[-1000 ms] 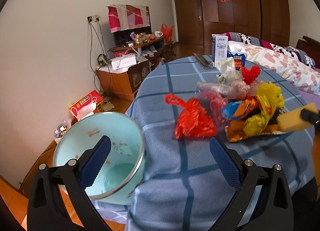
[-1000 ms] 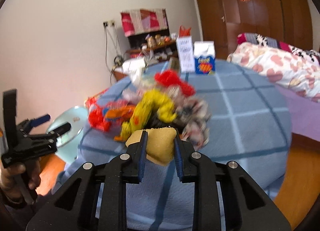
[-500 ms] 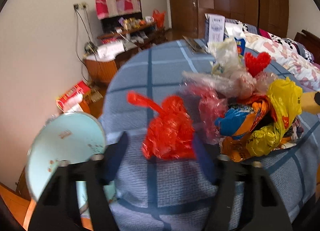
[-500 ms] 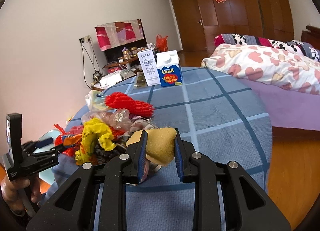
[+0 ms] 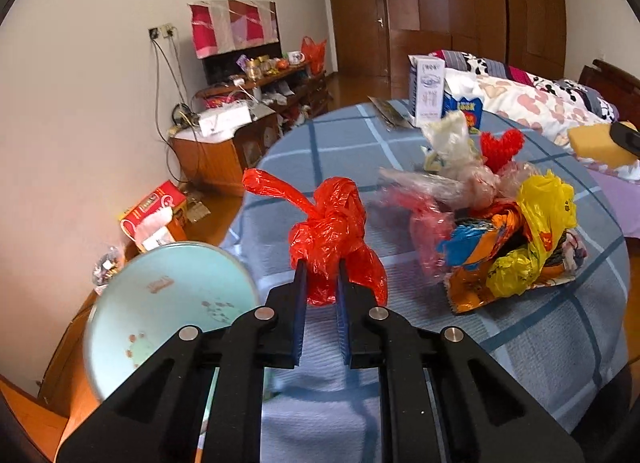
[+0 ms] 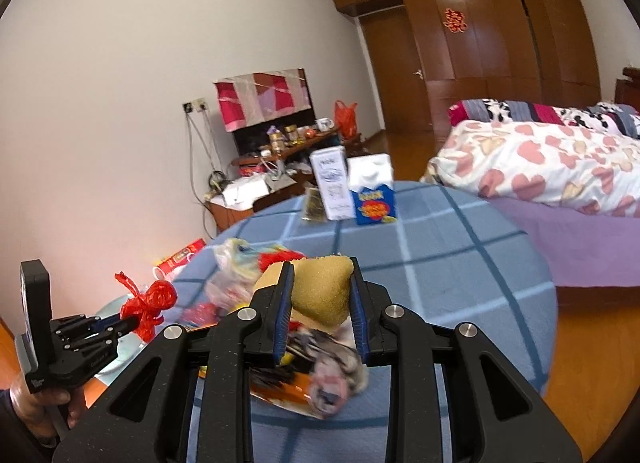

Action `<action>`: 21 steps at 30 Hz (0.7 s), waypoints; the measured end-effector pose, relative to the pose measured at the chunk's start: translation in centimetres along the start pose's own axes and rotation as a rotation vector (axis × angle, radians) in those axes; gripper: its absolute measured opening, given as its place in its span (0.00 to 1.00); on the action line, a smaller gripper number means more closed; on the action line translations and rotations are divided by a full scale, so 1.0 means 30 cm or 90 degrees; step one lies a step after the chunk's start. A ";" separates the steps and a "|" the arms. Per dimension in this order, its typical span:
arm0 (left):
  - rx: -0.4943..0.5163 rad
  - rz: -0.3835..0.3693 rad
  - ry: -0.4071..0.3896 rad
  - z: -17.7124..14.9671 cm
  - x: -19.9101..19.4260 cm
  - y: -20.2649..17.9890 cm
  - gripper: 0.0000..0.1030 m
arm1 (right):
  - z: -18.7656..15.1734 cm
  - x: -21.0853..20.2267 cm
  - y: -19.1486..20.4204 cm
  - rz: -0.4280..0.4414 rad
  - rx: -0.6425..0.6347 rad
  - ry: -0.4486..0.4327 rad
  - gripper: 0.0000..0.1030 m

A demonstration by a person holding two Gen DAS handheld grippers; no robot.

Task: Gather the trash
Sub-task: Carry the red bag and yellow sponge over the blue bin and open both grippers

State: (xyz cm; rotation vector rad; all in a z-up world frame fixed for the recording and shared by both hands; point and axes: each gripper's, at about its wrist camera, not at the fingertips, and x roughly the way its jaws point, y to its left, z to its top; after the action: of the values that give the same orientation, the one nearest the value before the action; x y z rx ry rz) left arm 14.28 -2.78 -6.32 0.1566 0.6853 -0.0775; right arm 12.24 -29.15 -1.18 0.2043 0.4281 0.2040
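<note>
Two grippers, both busy. The left gripper [image 5: 322, 287] has its blue pads clamped on a crumpled red plastic bag [image 5: 332, 239], lifted just off the blue checked tablecloth [image 5: 400, 159] near the table's left edge. From the right wrist view that gripper is held level, out to the left, with the bag bunched at its tip. The right gripper [image 6: 320, 303] squeezes a yellow sponge [image 6: 322, 291], hovering over the trash pile [image 5: 512, 239] of yellow, orange and clear wrappers. A pale green bin [image 5: 168, 315] sits just off the table edge, below and left of the red bag. Two cartons [image 6: 354, 193] stand at the table's far side, and a bed [image 6: 540, 167] is to the right.
</note>
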 end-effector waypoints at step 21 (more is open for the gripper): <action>-0.051 0.102 0.014 -0.107 -0.084 0.300 0.13 | -0.014 0.244 0.394 0.121 -0.085 0.052 0.27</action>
State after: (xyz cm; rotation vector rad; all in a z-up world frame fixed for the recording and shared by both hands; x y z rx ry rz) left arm 11.43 6.68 -6.11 0.1343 0.6951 0.1052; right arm 16.77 -16.00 -1.60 0.1056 0.4745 0.4268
